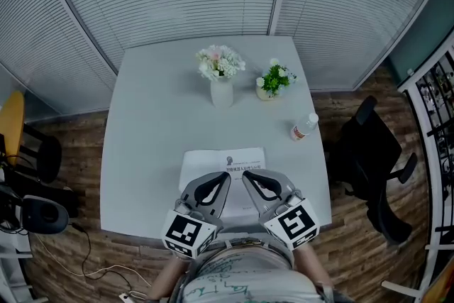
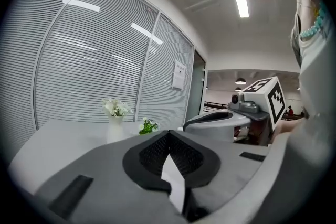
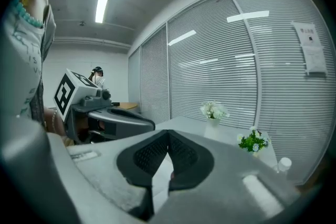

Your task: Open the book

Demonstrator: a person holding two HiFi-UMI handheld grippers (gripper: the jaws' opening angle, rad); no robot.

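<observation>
**Book flat on the desk: cover or open spread unclear**

The left gripper [image 1: 224,177], pressed together and empty, hovers over the white book [image 1: 202,163], which lies flat at the near edge of the desk [image 1: 152,124]. One pale face shows, either a cover or a title spread. I cannot tell which. Its print reads toward the person, and the visible part runs left to right. The right gripper [image 1: 247,175] is likewise closed on nothing.

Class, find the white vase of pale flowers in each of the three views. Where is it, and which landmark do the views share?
Head view: the white vase of pale flowers is at upper centre.
Left gripper view: it is left of centre.
Right gripper view: it is right of centre.
Shared landmark: the small green potted plant is just right of the vase in every view.
</observation>
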